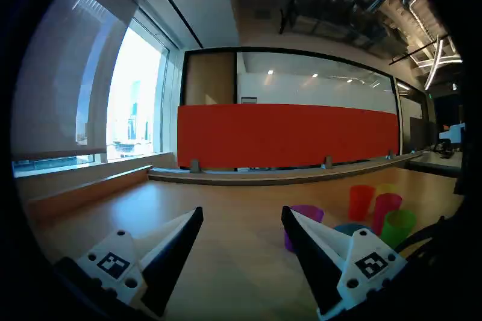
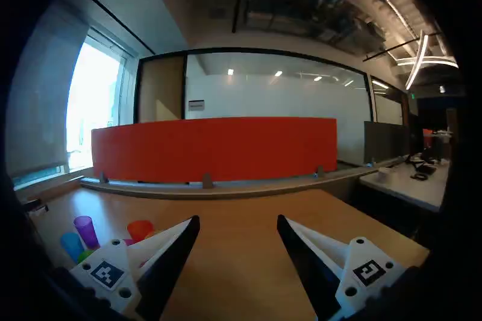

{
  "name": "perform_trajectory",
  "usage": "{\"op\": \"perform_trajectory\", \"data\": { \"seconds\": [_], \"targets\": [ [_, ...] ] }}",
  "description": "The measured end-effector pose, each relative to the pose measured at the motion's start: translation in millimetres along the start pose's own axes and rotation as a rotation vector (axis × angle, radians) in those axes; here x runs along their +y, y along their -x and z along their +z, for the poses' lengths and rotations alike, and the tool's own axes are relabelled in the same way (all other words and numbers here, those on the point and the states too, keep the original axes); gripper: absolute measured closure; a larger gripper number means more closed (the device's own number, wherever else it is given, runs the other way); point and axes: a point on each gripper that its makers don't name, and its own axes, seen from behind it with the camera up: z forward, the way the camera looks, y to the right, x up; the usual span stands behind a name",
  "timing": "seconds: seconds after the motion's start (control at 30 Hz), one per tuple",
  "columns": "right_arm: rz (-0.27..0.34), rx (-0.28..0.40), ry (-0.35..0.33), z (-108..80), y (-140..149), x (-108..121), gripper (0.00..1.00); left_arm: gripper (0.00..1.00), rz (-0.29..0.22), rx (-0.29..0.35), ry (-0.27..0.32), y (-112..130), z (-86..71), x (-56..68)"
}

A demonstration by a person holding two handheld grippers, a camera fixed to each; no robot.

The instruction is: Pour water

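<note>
The tabletop [image 1: 241, 224] lies open ahead; clustered cups [image 1: 385, 206] and a red divider [image 1: 283, 134] obstruct.

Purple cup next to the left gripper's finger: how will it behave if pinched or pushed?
Purple cup looks like translucent plastic, so probably light and likely to flex under a pinch. Upright on the smooth wooden table, it may slide or tip when nudged.
</note>
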Motion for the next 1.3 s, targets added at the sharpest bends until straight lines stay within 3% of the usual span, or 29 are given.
{"op": "perform_trajectory", "data": {
  "seconds": [0.97, 1.3],
  "targets": [
    [-0.006, 0.012, -0.016, -5.9, 2, 2, 0.01, 0.03, 0.002, -0.017, 0.006, 5, 1.8, 1.1],
    [-0.019, 0.047, -0.079, -8.9, 3, -13, 0.01, 0.03, 0.002, -0.017, 0.006, 5, 1.7, 1.6]
  ]
}}
